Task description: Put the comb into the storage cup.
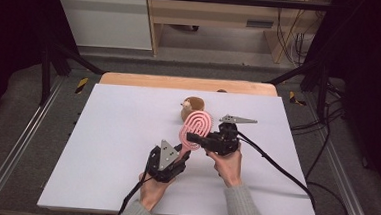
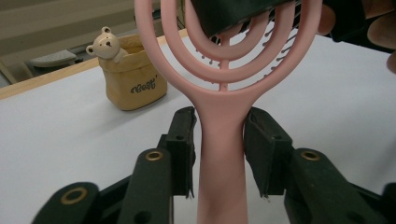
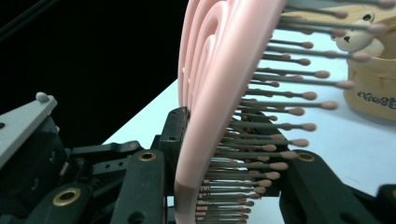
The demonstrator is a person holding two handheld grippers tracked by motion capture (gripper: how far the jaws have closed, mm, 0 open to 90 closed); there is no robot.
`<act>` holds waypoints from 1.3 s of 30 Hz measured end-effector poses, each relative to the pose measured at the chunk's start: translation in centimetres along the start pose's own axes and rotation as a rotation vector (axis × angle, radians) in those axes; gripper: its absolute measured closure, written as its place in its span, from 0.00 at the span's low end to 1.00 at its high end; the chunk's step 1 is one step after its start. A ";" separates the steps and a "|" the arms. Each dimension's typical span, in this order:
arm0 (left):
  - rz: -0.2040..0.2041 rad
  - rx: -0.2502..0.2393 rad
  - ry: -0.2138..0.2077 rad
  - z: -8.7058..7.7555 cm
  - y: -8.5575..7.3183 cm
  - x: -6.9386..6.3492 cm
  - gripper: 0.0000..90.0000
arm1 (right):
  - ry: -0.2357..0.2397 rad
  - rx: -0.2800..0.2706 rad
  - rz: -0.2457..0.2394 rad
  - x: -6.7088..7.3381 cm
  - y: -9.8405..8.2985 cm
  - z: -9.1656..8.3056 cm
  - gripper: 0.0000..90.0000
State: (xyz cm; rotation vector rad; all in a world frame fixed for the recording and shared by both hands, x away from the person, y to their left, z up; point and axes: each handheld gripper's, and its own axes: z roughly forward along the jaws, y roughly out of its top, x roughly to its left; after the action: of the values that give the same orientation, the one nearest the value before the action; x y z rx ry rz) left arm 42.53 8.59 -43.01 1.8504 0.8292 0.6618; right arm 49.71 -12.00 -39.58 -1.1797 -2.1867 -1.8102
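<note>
A pink hairbrush (image 1: 197, 125) with concentric rings in its head is held upright above the white table (image 1: 111, 147). My left gripper (image 1: 181, 152) is shut on its handle (image 2: 222, 154), one black pad on each side. My right gripper (image 1: 192, 136) comes in from the right and is shut on the lower rim of the head (image 3: 205, 116), one jaw on the smooth back and the other among the bristles (image 3: 280, 126). In the left gripper view the right gripper's dark jaw (image 2: 229, 14) covers the inner rings.
A small tan fabric pouch (image 1: 192, 107) with a bear figure (image 2: 105, 44) on its rim stands just behind the brush. Black cables (image 1: 275, 165) trail from the grippers across the near right of the table. A wooden edge (image 1: 180, 83) runs along the far side.
</note>
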 end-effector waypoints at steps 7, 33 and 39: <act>-0.036 -0.008 -0.053 -0.6 0.6 0.8 0.53 | -0.010 -0.018 -0.004 0.1 0.2 -0.3 0.71; -0.081 0.009 -0.165 -2.8 1.8 5.8 0.05 | -0.134 -0.057 -0.077 0.3 1.9 -3.0 0.71; -0.083 -0.018 -0.168 -4.0 1.6 7.3 0.05 | -0.163 -0.074 -0.091 0.3 2.6 -3.9 0.71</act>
State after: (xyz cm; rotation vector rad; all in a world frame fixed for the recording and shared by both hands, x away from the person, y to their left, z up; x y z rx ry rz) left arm 44.50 16.01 -39.33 1.8171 0.7824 0.4534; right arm 49.48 -15.21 -36.13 -1.3065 -2.3144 -1.9096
